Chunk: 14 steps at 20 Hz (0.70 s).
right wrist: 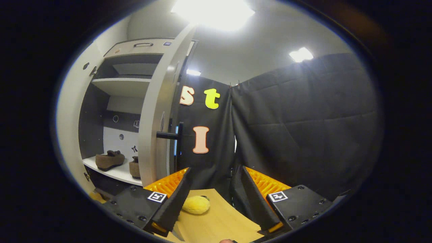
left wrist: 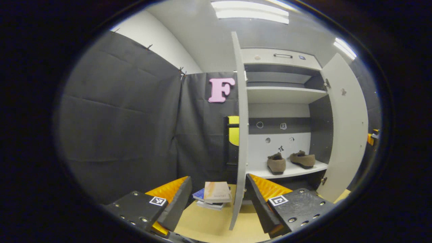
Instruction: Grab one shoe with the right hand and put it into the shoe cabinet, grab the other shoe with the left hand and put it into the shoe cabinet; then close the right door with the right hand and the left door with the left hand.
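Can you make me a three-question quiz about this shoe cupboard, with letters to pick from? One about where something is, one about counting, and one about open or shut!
1. Where are the brown shoes?
A. On the floor
B. On the cupboard's lower white shelf
C. On the top shelf

2. How many shoes sit in the cupboard?
A. One
B. Two
C. Four

3. How are the cupboard doors?
A. Both open
B. Both shut
C. One open, one shut

Answers:
1. B, both shoes rest side by side on the lower white shelf, seen in the left gripper view.
2. B, a pair shows there, one beside the other.
3. A, the left door and the right door both swing out, with the shelves in sight. The left claw and right claw are open and hold nothing.
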{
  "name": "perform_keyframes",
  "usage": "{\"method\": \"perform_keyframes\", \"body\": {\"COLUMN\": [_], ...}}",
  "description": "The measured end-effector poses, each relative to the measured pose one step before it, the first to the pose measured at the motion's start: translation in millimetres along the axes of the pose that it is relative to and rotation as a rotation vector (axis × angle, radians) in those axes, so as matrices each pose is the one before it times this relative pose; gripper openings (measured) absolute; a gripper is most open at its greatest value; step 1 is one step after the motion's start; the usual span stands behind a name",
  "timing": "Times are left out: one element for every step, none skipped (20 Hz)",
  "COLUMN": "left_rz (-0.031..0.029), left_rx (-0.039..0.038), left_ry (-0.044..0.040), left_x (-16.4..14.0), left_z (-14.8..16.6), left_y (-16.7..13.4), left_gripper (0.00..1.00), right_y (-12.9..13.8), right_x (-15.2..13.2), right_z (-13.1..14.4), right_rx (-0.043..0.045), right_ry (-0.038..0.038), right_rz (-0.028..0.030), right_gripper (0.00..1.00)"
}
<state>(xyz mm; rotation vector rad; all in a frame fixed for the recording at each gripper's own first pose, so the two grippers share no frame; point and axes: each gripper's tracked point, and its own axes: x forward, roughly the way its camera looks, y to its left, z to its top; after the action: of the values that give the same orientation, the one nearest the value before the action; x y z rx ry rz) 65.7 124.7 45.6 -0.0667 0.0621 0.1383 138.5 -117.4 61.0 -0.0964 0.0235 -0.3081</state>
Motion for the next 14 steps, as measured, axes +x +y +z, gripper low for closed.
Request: {"method": "perform_keyframes", "body": {"left_rz": [0.01049,0.01267,0.00704,-0.00486,-0.00611,-0.00528,-0.00296,-0.00151,-0.00308,-0.00626,-0.00752,-0.00752,-0.0061,-0.0089], "left_rx": [-0.00753,-0.00401,-0.00535,-0.00744,-0.00642,-0.00178,0.00218,0.00155,-0.00157,-0.00568,-0.00674,-0.00608,-0.00372,-0.00176], "left_ry": [0.00256,0.00328,0.00326,-0.00128,-0.00448,-0.0054,-0.00513,-0.0004,0.00038,-0.00043,0.00206,0.00388,0.00561,0.00599], "left_x": [3.83,6.2,6.53,5.42,4.29,5.43,4.14,4.68,4.09,4.06,3.38,4.48,4.12,4.57], "left_z": [-1.33,-0.62,-1.35,1.03,1.13,1.37,-0.09,-0.36,-1.76,-0.96,-0.81,-2.41,-4.27,-2.66], "left_y": [13.93,12.12,9.39,6.12,6.12,6.63,5.66,3.49,2.72,2.27,2.32,2.18,2.31,1.8], "left_gripper": [0.96,0.93,0.93,0.93,0.97,0.93,0.93,0.93,0.96,0.97,0.93,0.93,0.93,0.93], "right_y": [2.79,0.94,1.51,1.64,1.55,1.62,2.18,1.71,3.33,5.5,4.1,3.98,3.49,5.51], "right_x": [-3.21,-1.93,-3.77,-0.59,-2.17,-1.8,-1.14,-0.62,-2.11,-3.43,-3.22,-2.06,-3.09,-2.24], "right_z": [3.97,2.58,2.01,-0.23,0.96,0.33,1.3,0.2,0.13,0.35,0.33,0.06,1.03,0.68], "right_rx": [0.00539,0.01405,0.00923,0.00303,-0.00212,-0.00412,-0.00395,0.00101,0.00445,0.00465,0.00267,-0.00444,-0.00052,-0.00227], "right_ry": [-0.00546,-0.0038,-0.00205,-0.00171,-0.00241,0.00044,0.00333,0.00561,0.00405,0.00255,-0.00212,-0.00197,-0.00159,0.00061], "right_rz": [-0.00557,-0.01189,-0.01577,-0.0149,-0.01172,-0.01076,-0.00522,-0.00171,0.007,0.00729,0.00109,-0.00054,-0.00335,0.00385], "right_gripper": [0.9,0.9,0.9,0.9,0.9,0.9,0.9,0.9,0.9,0.9,0.9,0.9,0.9,0.9]}}
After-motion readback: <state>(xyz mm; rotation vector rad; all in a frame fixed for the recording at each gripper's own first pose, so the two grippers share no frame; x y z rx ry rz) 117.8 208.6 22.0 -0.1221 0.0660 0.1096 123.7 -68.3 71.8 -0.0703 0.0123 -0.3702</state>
